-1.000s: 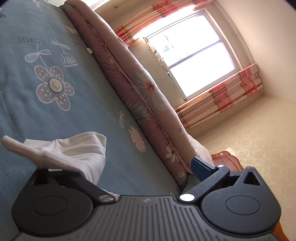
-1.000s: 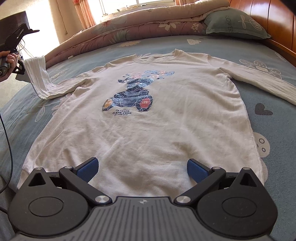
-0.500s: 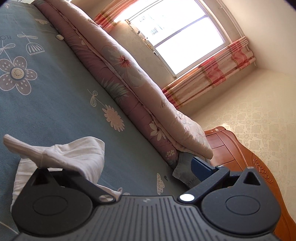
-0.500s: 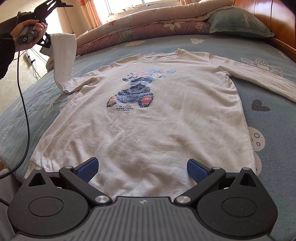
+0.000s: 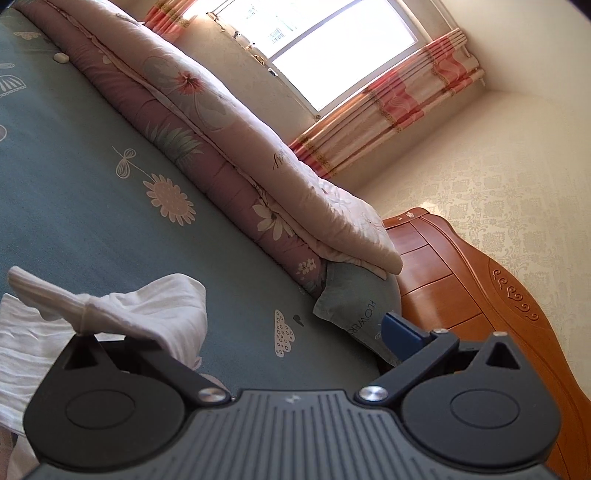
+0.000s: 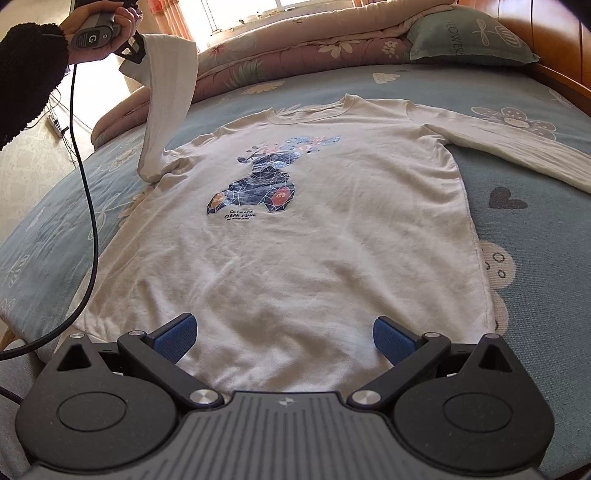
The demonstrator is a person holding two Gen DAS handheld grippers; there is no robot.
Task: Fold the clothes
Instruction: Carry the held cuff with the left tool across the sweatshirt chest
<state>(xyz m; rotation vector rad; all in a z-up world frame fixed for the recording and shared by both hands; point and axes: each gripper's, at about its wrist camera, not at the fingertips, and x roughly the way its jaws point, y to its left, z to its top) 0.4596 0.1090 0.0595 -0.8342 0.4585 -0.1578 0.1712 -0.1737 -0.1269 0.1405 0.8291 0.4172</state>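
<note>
A cream long-sleeved shirt (image 6: pixel 295 258) with a dark bear print lies flat, front up, on the blue flowered bed sheet (image 6: pixel 517 221). My right gripper (image 6: pixel 284 334) is open just above the shirt's bottom hem, holding nothing. My left gripper (image 5: pixel 284 332) has its jaws wide apart, and the shirt's left sleeve (image 5: pixel 147 314) is draped and bunched over its left finger. In the right wrist view a hand (image 6: pixel 99 33) holds that gripper high at the far left, with the sleeve (image 6: pixel 166 103) hanging from it. The other sleeve (image 6: pixel 517 144) lies stretched out to the right.
A rolled pink floral quilt (image 5: pixel 221 147) runs along the far side of the bed. A blue pillow (image 6: pixel 469 37) leans against the wooden headboard (image 5: pixel 480 295). A black cable (image 6: pixel 88 192) hangs from the left gripper over the bed's left edge. A window (image 5: pixel 314 44) with curtains is behind.
The left gripper has risen with the sleeve and swung toward the headboard, so the sleeve now hangs upright from the shoulder. The right gripper has stayed open over the hem.
</note>
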